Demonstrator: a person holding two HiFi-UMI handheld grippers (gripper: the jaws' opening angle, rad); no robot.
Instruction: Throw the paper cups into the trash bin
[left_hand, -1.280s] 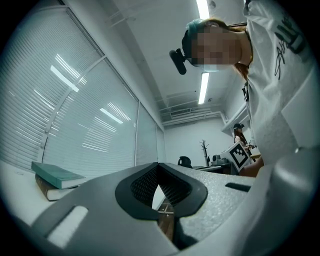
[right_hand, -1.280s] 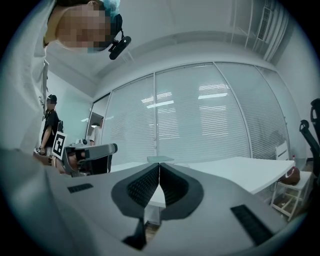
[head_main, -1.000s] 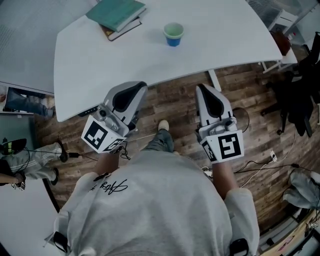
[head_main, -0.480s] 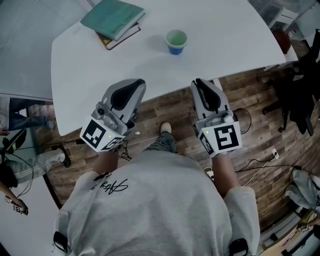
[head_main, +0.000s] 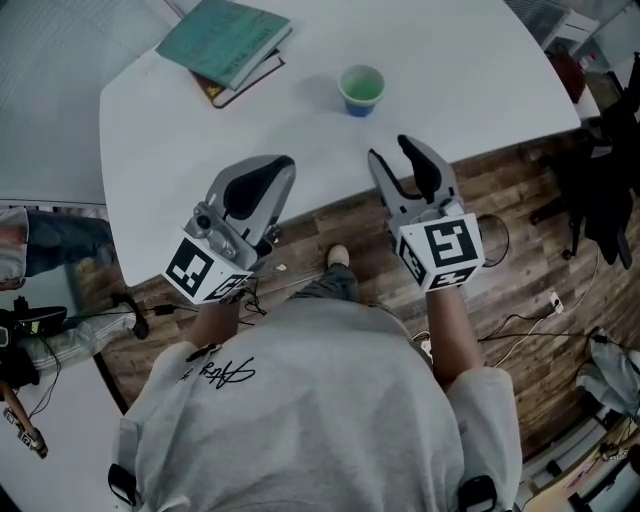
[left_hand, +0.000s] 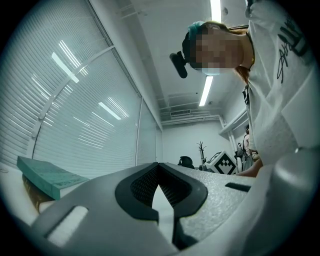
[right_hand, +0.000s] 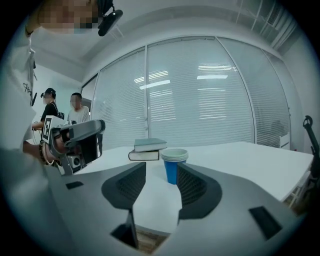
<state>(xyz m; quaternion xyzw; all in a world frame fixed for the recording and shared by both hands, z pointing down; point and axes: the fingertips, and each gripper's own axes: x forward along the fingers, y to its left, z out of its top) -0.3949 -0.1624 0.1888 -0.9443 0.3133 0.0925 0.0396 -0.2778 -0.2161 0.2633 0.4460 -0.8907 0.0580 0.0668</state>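
A blue paper cup stack (head_main: 361, 90) stands upright on the white table (head_main: 480, 60), apart from everything else. My right gripper (head_main: 393, 152) reaches over the table's near edge, short of the cups, and is open. Its jaws have just been opening, with nothing between them. In the right gripper view the cups (right_hand: 174, 165) show beyond the gap of that gripper (right_hand: 161, 172). My left gripper (head_main: 262, 172) is shut and empty at the table's edge, to the left. The left gripper view shows its jaw tips (left_hand: 159, 167) meeting. No trash bin is in view.
Two stacked books (head_main: 226, 38) lie at the table's far left, behind the cups (right_hand: 148, 149). A dark chair (head_main: 600, 190) and cables (head_main: 520, 330) are on the wooden floor at the right. Two people (right_hand: 76, 107) stand in the background.
The right gripper's jaws went from shut to open as it moved forward over the table's edge toward the cups. The left gripper also moved forward a little and stayed shut.
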